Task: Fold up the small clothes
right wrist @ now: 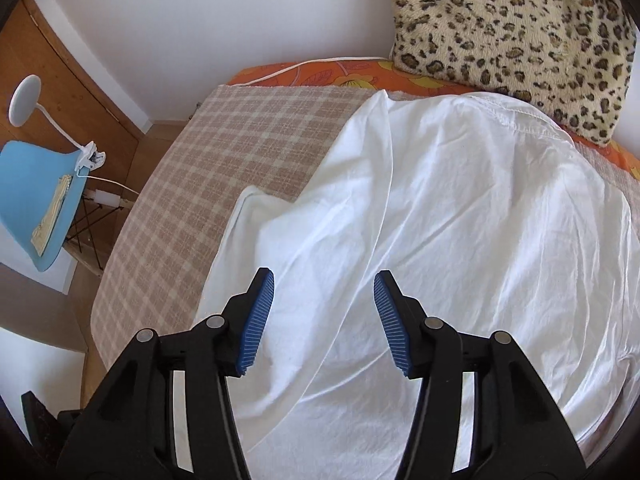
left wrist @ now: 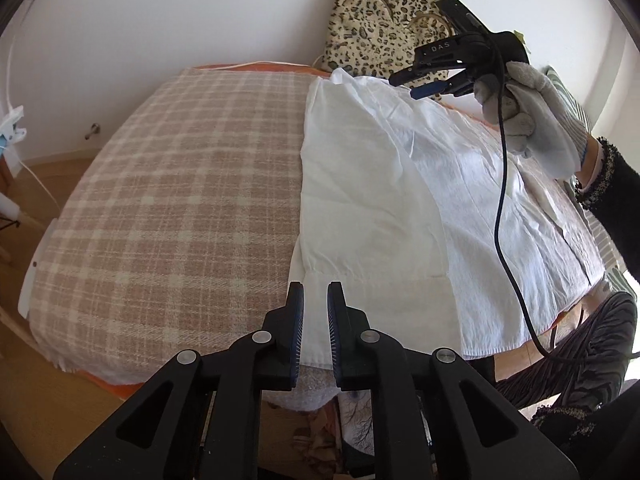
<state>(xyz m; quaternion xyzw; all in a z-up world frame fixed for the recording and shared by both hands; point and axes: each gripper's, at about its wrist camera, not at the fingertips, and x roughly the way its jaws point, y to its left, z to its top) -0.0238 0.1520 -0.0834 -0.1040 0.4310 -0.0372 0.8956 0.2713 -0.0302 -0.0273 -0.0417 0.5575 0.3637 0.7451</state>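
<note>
A: Left claw (left wrist: 316,320) state?
B: Nearly closed, small gap, nothing gripped; white garment (left wrist: 400,208) hem lies just beyond its tips.
A: Right claw (right wrist: 324,320)?
B: Released, jaws apart, hovering over the garment, which is spread on the plaid blanket (left wrist: 180,200) on the bed.
</note>
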